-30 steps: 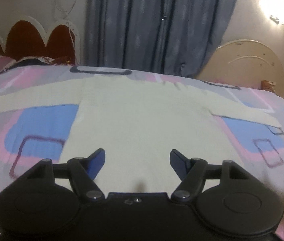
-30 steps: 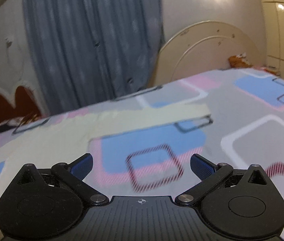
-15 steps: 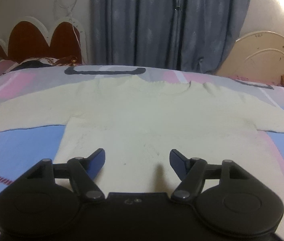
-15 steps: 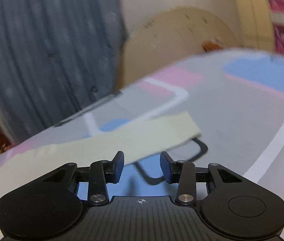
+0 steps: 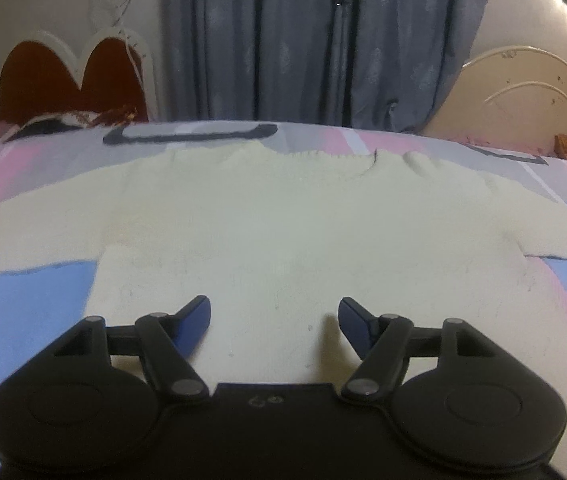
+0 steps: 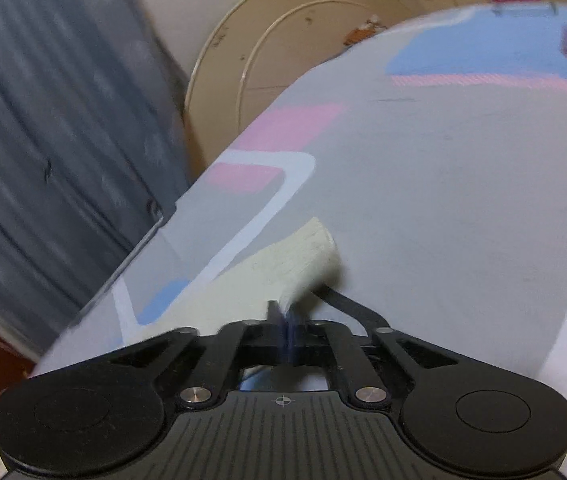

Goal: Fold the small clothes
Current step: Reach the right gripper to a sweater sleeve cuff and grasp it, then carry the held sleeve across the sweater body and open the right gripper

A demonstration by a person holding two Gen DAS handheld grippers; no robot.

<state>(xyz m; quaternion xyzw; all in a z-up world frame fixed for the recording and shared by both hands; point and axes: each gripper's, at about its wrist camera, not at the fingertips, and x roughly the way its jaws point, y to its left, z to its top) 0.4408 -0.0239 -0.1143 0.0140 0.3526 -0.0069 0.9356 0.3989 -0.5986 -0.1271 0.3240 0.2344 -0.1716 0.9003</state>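
My right gripper (image 6: 285, 322) pinches the sweater (image 5: 283, 232) cuff thinly; it could slip free mid-fold. My left gripper (image 5: 274, 316) jaws hang spread.

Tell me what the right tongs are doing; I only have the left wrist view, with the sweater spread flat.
Observer: The right tongs are shut on the sleeve cuff of the cream sweater.
Operator: Report whether the cuff is lying flat.
Observer: No, its end stands up off the bedspread above the fingers.
Operator: Say what lies beyond it.
Observer: Only bare patterned bedspread, then a cream headboard and grey curtain.
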